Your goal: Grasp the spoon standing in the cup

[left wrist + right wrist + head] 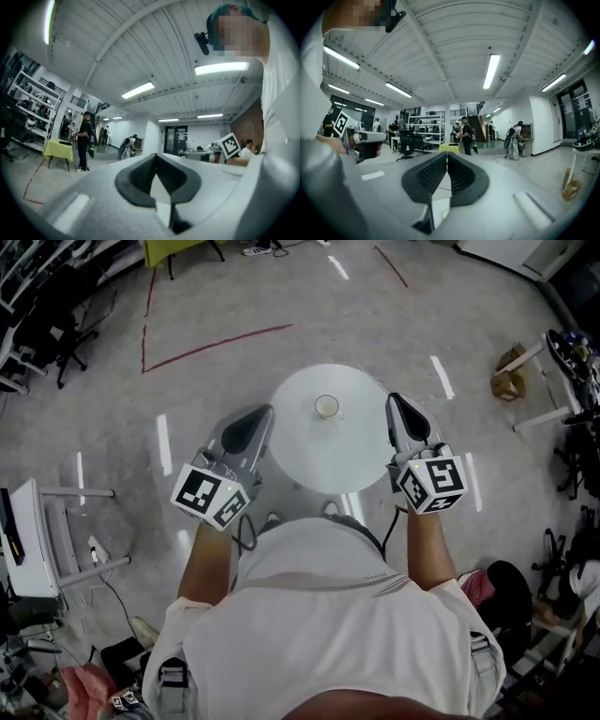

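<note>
Head view: left gripper (266, 411) and right gripper (394, 398), closed, flank the cup (326, 406).

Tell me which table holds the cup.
The round white table directly ahead: the cup stands near its middle. The yellow-green table lies far beyond it.

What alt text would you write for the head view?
Seen from above, a person in a white shirt holds the closed left claw and closed right claw at either side of a small round white table, a pale cup at its centre.
</note>
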A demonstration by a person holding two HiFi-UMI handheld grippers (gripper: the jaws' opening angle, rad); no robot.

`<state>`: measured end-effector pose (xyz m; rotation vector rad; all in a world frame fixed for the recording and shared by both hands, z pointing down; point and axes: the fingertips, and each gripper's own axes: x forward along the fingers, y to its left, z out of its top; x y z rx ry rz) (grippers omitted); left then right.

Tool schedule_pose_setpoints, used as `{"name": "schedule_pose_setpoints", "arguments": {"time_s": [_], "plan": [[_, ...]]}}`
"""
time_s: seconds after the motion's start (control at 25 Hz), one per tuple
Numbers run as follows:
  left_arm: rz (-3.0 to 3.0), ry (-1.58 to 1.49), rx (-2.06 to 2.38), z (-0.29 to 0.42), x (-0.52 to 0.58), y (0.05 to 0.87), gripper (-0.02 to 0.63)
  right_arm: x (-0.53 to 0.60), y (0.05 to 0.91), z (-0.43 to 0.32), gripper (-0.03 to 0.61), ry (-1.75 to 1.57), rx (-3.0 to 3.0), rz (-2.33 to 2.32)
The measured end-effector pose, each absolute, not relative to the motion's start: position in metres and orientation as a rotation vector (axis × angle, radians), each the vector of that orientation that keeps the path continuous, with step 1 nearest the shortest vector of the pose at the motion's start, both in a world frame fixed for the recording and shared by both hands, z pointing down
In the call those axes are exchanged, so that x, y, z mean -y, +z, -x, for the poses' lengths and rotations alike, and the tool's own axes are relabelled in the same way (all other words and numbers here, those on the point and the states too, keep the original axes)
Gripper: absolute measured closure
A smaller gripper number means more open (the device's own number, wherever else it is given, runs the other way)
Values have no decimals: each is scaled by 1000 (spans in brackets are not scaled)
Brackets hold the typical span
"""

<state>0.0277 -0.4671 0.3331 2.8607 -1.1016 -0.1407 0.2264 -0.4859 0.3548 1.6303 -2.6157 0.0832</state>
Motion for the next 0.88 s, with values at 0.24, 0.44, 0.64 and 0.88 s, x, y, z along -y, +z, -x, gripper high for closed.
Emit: {"name": "schedule_pose_setpoints", "arguments": {"time_s": [0.24,0.44,0.64,0.88], "plan": [[-2914,-131,1092,-44,457,325,612,464,349,-238,568,69,2643,-1641],[-2907,-131,1095,-53,456,323,612,464,347,-244,568,86,2662,-1613],[-2905,-127,1095,-43,454,325,613,466,354,-231,568,103,2672,-1599],[-2897,-135,1109,-32,455,325,613,468,352,-221,568,91,2682,-1590]]}}
